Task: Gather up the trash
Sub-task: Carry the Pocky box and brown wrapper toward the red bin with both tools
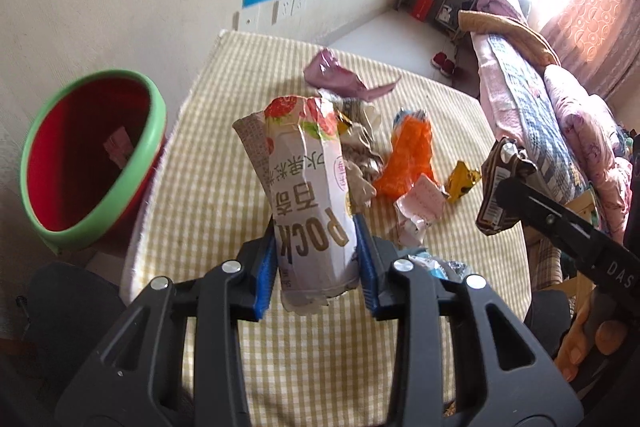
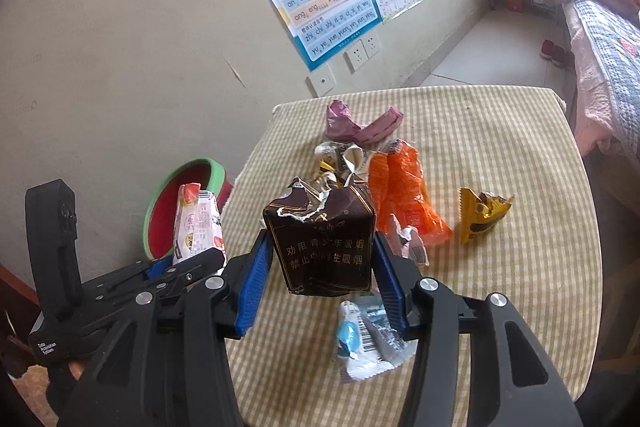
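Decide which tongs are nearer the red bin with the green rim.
Left. The left tongs, gripping the white wrapper, are beside the bin; the right tongs, gripping the brown pack, are farther away.

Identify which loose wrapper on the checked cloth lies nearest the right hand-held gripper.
The white-and-blue wrapper lies just below the right hand-held gripper. The orange wrapper, yellow wrapper and purple wrapper lie farther off.
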The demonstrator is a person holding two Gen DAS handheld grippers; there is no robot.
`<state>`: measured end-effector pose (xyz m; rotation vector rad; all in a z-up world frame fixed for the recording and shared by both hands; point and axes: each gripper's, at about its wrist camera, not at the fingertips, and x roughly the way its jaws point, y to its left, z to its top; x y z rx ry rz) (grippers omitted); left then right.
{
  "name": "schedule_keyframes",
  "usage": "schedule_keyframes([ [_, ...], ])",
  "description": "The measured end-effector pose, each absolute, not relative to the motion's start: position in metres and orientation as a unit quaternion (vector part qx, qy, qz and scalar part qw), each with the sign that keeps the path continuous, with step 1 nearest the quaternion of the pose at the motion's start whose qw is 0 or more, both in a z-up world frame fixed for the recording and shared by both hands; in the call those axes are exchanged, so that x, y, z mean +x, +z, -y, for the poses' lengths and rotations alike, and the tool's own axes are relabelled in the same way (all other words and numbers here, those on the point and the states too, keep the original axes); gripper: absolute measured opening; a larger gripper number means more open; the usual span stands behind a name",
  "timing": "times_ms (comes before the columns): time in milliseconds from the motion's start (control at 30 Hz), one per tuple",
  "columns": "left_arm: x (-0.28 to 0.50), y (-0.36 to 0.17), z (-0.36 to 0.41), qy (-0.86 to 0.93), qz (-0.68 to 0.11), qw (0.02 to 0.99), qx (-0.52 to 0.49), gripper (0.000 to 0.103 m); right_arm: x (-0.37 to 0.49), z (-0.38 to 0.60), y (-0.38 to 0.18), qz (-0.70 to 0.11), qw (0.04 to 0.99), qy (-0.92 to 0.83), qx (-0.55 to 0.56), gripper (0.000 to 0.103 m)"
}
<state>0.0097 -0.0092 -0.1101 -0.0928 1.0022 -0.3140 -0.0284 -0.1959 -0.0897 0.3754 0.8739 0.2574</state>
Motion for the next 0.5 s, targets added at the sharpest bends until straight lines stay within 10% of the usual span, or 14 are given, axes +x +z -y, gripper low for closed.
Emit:
schedule_keyframes([
  [500,0.013,-0.078,-0.031,-0.113,-0.43,0.894,-0.061,0.034,-0.022,0.158,-0.064,-0.406,0.887,0.158,0.154,0.049],
])
